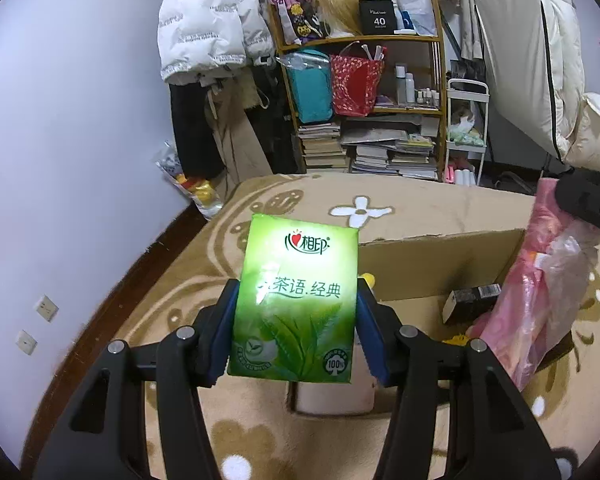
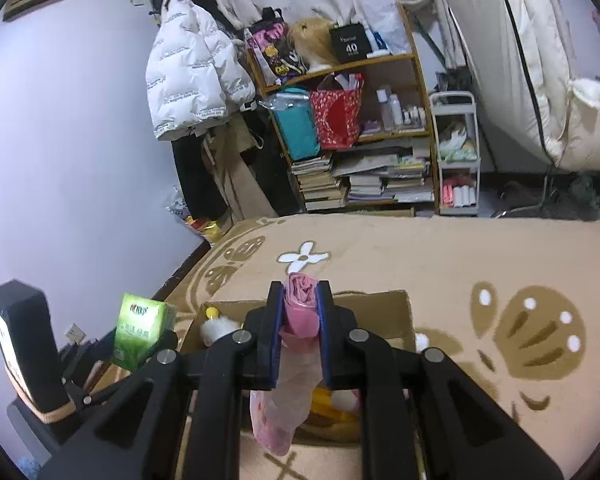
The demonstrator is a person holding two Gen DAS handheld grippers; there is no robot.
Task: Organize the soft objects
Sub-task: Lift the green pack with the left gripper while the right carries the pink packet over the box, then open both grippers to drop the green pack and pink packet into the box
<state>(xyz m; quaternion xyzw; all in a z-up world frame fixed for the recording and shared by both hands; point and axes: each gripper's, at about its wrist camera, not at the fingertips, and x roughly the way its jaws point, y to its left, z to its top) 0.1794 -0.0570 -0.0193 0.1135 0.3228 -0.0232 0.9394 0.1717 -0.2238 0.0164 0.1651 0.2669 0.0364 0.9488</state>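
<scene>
Left gripper (image 1: 296, 312): blue pads pressed against both sides of a green tissue pack (image 1: 296, 304), held upright above the patterned blanket (image 1: 440, 204).
Right gripper (image 2: 298, 336): jaws nearly closed on a pink roll of plastic bags (image 2: 298, 312), its loose end hanging over the cardboard box (image 2: 376, 300).
Step in hand: likely dropping both soft items into the box; carry each fully past the rim before loosening the grip.
Left view only: a dark carton (image 1: 470, 300) inside the box.
Right view only: a white fluffy item (image 2: 220, 326) in the box corner.
</scene>
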